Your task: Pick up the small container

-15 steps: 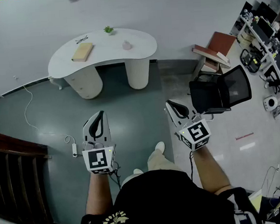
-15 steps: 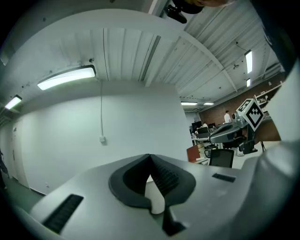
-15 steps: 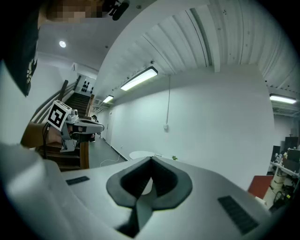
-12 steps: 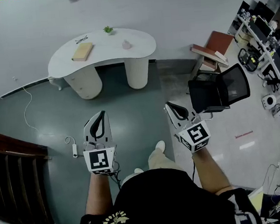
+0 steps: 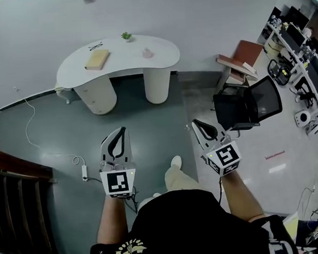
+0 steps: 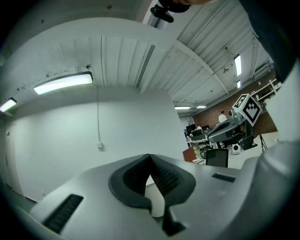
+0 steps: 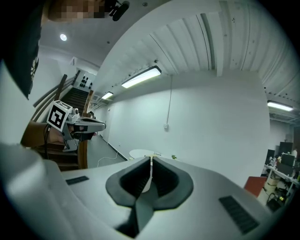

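Item 1, left gripper: held out in front of the person's left forearm; in its own view I see the jaws clenched tip to tip with nothing between them; it points toward the table.

Item 2, right gripper: held alongside the left one, well apart from it; its view shows the jaws pressed together too, and empty; the tips aim the same way.

Item 3, person: black shirt at the bottom edge of the head view; one white shoe on the floor between the two grippers.

Item 4, floor: grey-green under the left gripper; paler and glossy to the right; a white power strip lies left of the left gripper, with a white cable running off toward the wall.

Item 5, black office chair: stands near the right gripper, on its right side; a reddish-brown chair stands beyond it by the wall.

Item 6, white table: kidney-shaped, on two ribbed pedestals, against the far wall, well apart from both grippers.

Item 7, small container: pale pink; I find it on the right half of the tabletop, untouched by either gripper; a tan book lies on the left half, a pair of glasses beyond the book, and a small green plant at the back edge.

Item 8, dark wooden staircase: at the left edge.
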{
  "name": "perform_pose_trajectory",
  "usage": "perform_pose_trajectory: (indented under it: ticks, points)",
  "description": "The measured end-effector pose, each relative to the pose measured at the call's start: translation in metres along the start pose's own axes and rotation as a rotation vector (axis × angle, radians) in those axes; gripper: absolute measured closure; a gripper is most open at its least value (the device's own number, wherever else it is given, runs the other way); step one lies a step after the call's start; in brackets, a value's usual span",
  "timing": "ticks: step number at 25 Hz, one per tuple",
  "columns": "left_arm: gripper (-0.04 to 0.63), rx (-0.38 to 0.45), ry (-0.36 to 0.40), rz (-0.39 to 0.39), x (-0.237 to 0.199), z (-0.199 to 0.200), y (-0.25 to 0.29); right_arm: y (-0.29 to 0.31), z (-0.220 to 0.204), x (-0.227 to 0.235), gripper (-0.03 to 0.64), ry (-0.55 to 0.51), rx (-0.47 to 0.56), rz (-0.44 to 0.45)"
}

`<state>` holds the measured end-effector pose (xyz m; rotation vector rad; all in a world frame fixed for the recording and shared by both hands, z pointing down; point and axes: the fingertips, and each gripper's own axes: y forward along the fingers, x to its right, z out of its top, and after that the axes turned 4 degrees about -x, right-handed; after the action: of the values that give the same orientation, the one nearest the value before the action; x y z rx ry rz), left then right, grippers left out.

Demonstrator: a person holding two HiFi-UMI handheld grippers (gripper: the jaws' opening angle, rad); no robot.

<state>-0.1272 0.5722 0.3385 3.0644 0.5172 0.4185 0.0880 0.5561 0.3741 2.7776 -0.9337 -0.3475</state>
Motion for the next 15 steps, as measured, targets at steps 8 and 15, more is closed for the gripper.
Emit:
perform_pose_trajectory:
  ticks: [8,15]
  points:
    - [0.591,-0.038,0.014,0.028,-0.014,-0.017,0.037,0.045,-0.017,0.033,0.398,0.036,-0.015,0.037]
    - [0.591,-0.035,0.018,0.052,-0.041,-0.020,0.116,0.119,-0.021,0.080,0.362,0.050,-0.012,0.059]
